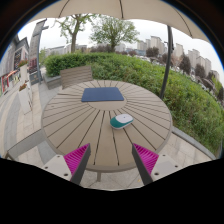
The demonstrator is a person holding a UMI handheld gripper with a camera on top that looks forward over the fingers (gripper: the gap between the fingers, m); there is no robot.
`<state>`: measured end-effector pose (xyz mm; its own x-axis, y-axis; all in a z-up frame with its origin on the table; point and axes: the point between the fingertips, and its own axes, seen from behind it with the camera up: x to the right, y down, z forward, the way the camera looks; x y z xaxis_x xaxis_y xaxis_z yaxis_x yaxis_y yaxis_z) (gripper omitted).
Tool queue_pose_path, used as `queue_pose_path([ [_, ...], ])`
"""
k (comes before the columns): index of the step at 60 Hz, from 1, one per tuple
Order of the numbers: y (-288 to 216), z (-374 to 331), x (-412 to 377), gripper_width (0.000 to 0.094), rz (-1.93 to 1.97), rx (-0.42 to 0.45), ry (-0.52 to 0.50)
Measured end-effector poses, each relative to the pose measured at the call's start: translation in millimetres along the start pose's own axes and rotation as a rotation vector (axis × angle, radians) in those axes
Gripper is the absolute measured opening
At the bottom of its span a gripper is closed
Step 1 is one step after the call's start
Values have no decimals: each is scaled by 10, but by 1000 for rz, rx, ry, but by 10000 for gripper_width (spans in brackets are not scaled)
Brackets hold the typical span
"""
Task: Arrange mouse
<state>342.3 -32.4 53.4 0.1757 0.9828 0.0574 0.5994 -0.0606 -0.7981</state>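
A round slatted wooden table stands ahead of my gripper. A dark blue mouse mat lies flat on its far middle part. A white and teal mouse lies on the table's right part, nearer than the mat and apart from it. My fingers are open and empty, with the magenta pads spread wide over the table's near edge. The mouse is well beyond the fingers, ahead of the right one.
A wooden bench stands behind the table by a green hedge. A grass bank lies to the right. Paving lies to the left, with a chair beyond. A parasol canopy is overhead.
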Motion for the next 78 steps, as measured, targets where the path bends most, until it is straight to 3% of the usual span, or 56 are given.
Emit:
queue_pose_path([
  [22, -140, 839, 73, 852, 6, 58, -12],
  [56, -721, 1984, -54, 855, -1, -2, -101],
  [74, -779, 2145, -142, 849, -10, -35, -124],
  [77, -780, 2131, -125, 794, -23, -38, -116],
  [78, -783, 2134, -122, 712, -29, -38, -112],
])
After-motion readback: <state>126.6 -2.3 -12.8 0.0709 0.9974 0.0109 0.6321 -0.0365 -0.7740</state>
